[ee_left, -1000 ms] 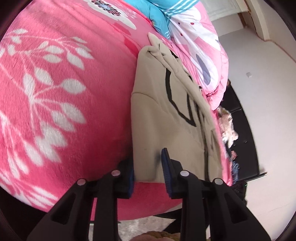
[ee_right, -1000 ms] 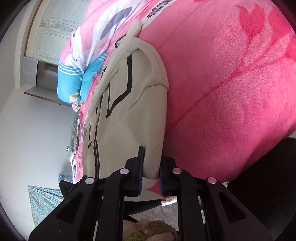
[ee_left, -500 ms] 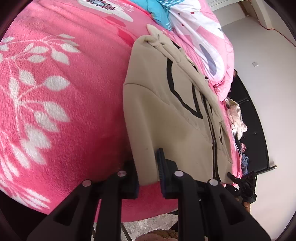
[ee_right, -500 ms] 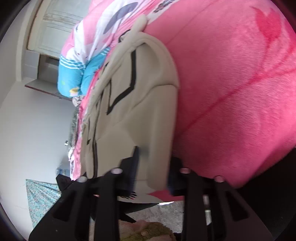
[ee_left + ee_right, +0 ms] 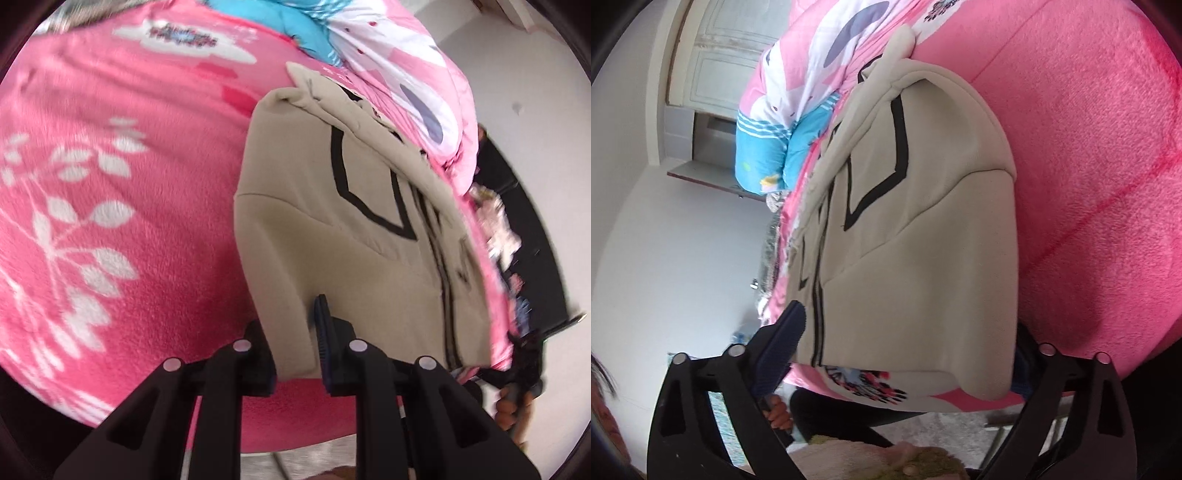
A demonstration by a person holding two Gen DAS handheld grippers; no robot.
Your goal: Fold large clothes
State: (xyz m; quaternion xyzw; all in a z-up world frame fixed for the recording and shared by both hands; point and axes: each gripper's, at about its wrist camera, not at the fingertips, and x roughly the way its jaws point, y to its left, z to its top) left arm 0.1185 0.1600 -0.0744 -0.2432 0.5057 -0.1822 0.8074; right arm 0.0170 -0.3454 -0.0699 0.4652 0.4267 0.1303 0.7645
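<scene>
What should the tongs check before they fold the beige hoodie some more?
1. Left tongs pinching the beige hoodie: ok, hem edge sits between the pads.
2. Right tongs gripping: not ok, spread wide around the hem, not pinching.
3. Hoodie lying flat on the pink blanket: ok.
4. Zipper closed: looks ok, though its top is hard to see.
5. Sleeves tucked in: cannot tell.
6. Blanket space beside the hoodie for folding: ok.

A pink fleece blanket with white leaf prints covers the bed. At its far end lie a blue striped pillow and a pink-and-white quilt. A pale panelled door stands beyond.
</scene>
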